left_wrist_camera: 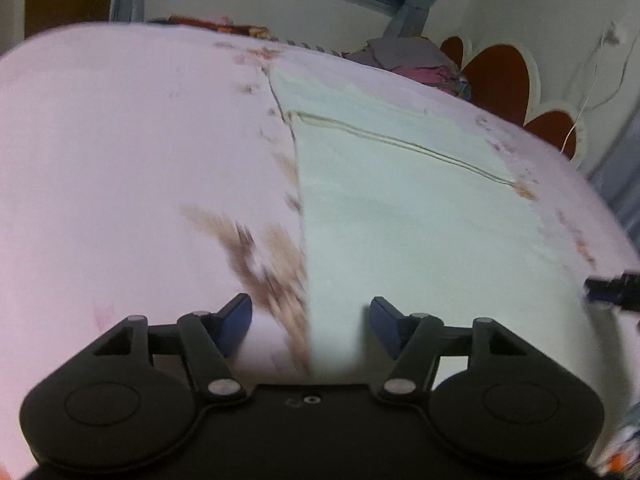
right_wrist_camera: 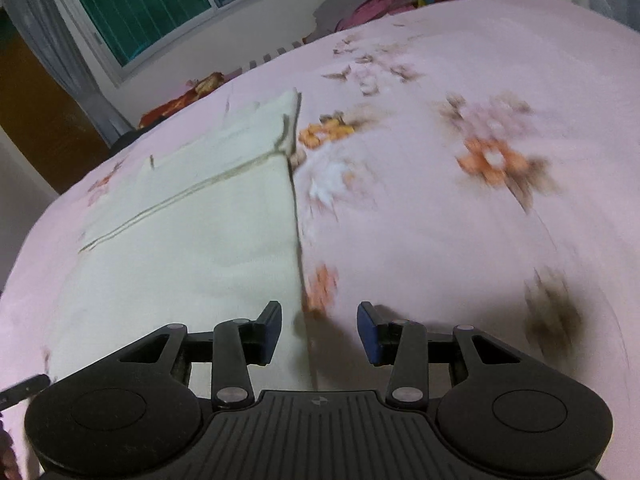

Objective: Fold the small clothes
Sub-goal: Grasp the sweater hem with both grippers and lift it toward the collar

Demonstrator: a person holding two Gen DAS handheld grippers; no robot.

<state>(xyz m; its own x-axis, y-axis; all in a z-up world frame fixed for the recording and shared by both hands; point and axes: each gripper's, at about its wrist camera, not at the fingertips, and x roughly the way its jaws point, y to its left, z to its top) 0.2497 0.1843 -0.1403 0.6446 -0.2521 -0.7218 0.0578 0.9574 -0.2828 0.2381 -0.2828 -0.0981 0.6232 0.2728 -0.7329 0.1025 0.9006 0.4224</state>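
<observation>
1. Nearest in the left wrist view: left gripper [left_wrist_camera: 311, 322], black with blue pads, jaws apart, nothing between them but air.
2. Just past those jaws: near left edge of a pale folded cloth [left_wrist_camera: 400, 200], flat on a pink bedsheet [left_wrist_camera: 120, 140] with flower prints.
3. Far right in that view: black tip of the right gripper [left_wrist_camera: 612, 286], near the cloth's right edge.
4. Nearest in the right wrist view: right gripper [right_wrist_camera: 319, 330], jaws partly open, holding nothing.
5. Straight ahead of its left pad: the cloth's [right_wrist_camera: 200, 240] right edge, a stitched line across the cloth.
6. Far off: a window [right_wrist_camera: 140, 4], a pile of clothes [right_wrist_camera: 380, 4] at the bed's far end.
</observation>
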